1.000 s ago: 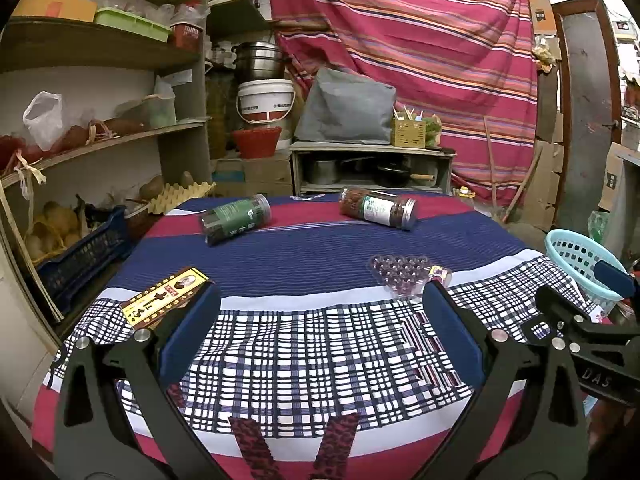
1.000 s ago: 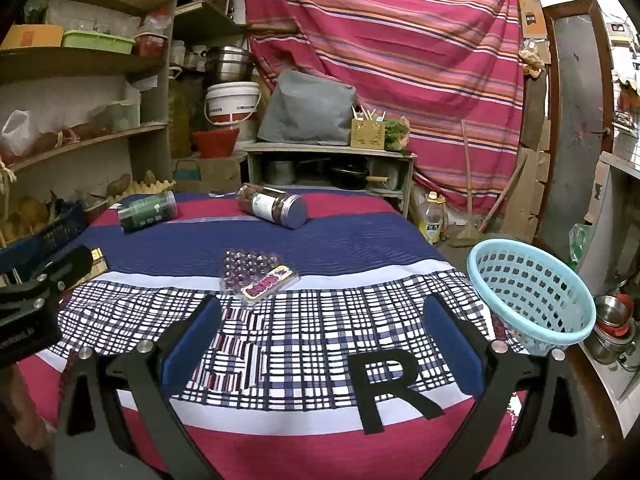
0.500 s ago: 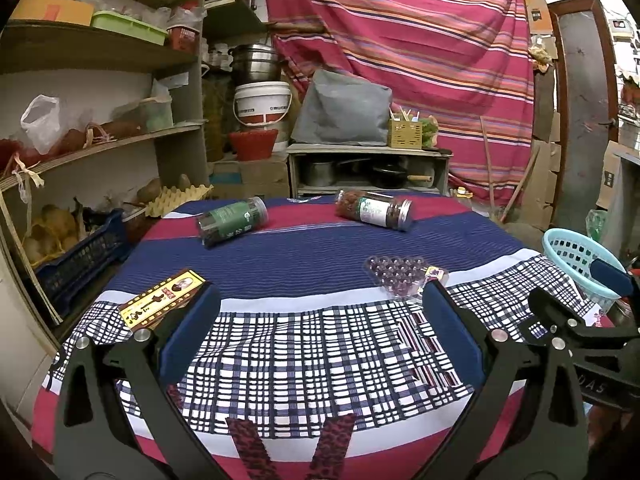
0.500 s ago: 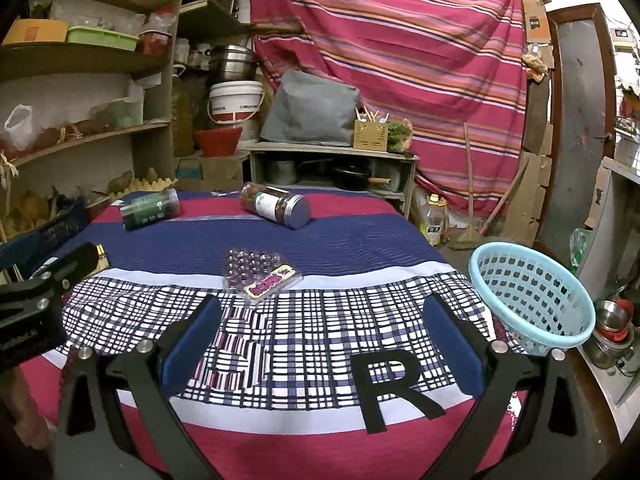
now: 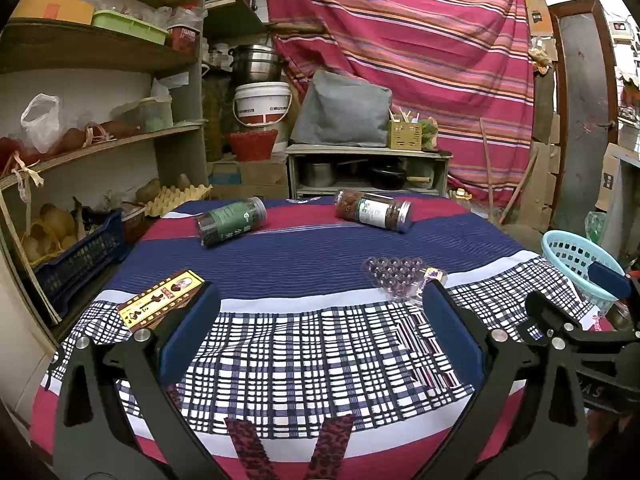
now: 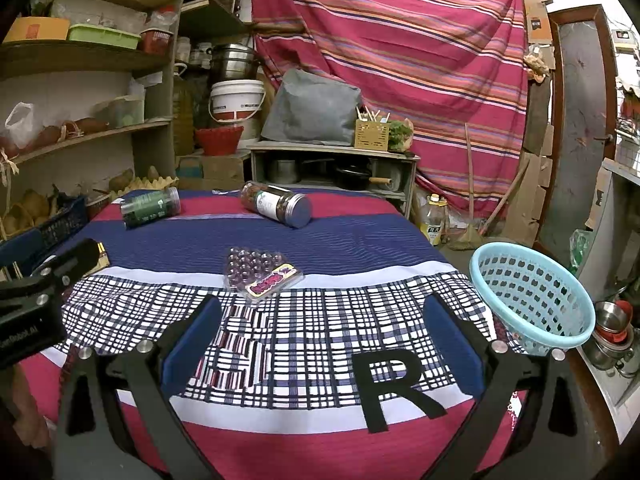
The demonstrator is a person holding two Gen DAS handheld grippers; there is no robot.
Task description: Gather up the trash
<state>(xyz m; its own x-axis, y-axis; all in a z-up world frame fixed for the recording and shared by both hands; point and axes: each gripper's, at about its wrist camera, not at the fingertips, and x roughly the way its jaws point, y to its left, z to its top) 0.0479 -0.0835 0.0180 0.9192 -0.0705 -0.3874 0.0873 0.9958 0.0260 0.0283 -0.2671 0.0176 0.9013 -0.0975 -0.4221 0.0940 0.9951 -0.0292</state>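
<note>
A cluttered storeroom is shown, hung at the back with a red striped cloth [image 5: 420, 40], with wooden shelves [image 5: 100, 148] along the left wall. The foreground is filled by a round table covered in a red, navy and checked cloth [image 5: 312, 256].

A light-blue perforated plastic basket [image 6: 528, 296] is seen at the table's right edge, overhanging it.

Two clear plastic jars are laid on their sides at the far end, well apart: one green-labelled [image 5: 230, 226], one white-labelled with a silver lid [image 5: 374, 215].

A yellow and red flat carton [image 5: 160, 304] is placed near the left edge.

A clear plastic blister tray with a pink label [image 6: 260, 274] is laid near the table's centre.

The left gripper [image 5: 316, 336] and right gripper [image 6: 316, 336] are held above the near edge, both spread wide with nothing between the blue pads.
</note>
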